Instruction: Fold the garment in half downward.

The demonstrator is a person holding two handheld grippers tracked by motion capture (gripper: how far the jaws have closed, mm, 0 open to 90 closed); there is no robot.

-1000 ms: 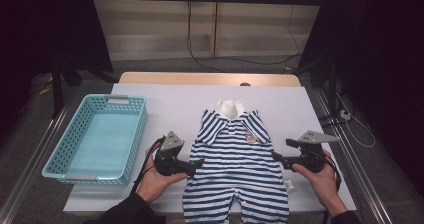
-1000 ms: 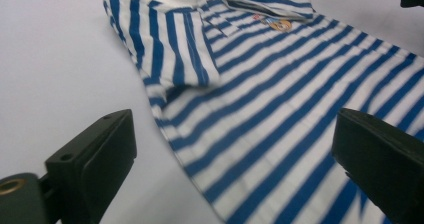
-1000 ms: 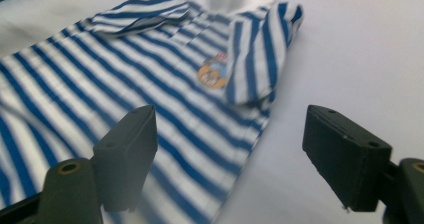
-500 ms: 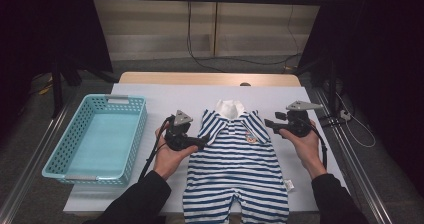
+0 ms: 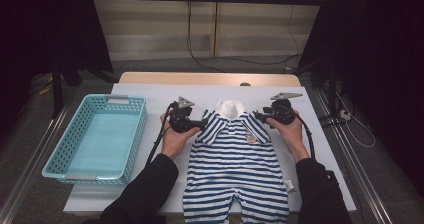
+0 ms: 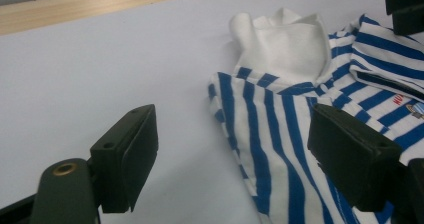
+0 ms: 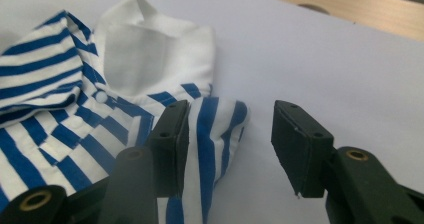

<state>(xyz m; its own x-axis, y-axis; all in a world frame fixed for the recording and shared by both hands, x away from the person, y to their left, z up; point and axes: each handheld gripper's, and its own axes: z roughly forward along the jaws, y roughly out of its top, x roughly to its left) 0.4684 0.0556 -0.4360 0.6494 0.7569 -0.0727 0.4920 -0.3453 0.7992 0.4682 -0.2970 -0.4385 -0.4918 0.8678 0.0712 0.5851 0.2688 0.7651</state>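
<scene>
A: Where's the striped romper [image 5: 235,164]?

B: Flat on the white tabletop [image 5: 320,149], face up, white collar [image 5: 230,107] at the far end, legs toward the person. Blue and white stripes, small badge on the chest.

A: Left gripper [image 5: 202,124]?

B: At the garment's left shoulder. In the left gripper view the jaws stand wide, one over bare tabletop, the other over the striped cloth, with the shoulder edge [image 6: 235,134] between them. They have just been closing a little. Pads not pressing on the fabric.

A: Right gripper [image 5: 257,116]?

B: At the other shoulder, mirror of the first. Jaws narrower, about half open, and have just been closing. In the right gripper view one jaw sits over the stripes, the other over bare tabletop, the shoulder corner [image 7: 220,129] in the gap. Not clamped, as far as I can see.

A: Anything else on the tabletop?

B: A turquoise basket [image 5: 125,149], well apart to the left of the romper. A cable trails from each gripper back along the forearms.
</scene>
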